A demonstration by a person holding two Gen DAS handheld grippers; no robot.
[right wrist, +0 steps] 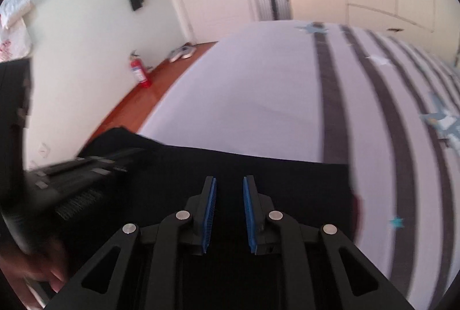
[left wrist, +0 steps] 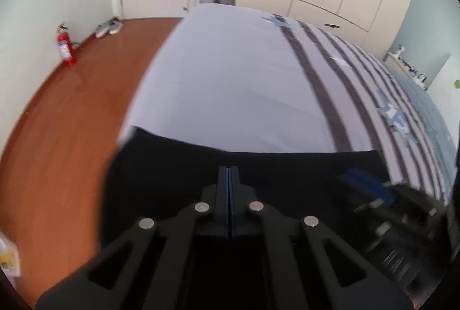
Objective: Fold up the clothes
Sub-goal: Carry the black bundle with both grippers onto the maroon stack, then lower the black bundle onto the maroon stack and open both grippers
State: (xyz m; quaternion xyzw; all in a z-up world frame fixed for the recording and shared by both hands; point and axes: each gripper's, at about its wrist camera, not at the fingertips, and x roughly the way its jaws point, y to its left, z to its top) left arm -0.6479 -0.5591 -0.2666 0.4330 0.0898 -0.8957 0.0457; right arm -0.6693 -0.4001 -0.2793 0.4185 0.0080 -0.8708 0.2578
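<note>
While a black garment (left wrist: 258, 166) lies flat at the near edge of the bed (left wrist: 230, 80), left gripper (left wrist: 229, 169) jaws sit clenched over it; right gripper (right wrist: 229, 186) jaws parted, grasping nothing.

Black garment (right wrist: 258, 166), seemingly grey-striped bedsheet (right wrist: 258, 85)

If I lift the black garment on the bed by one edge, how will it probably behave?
The black garment lies flat on the bed, so it is probably thin, floppy, and would drape and sag. Its far edge looks straight, suggesting it folds easily. It likely weighs little and may slide on the smooth sheet.
</note>
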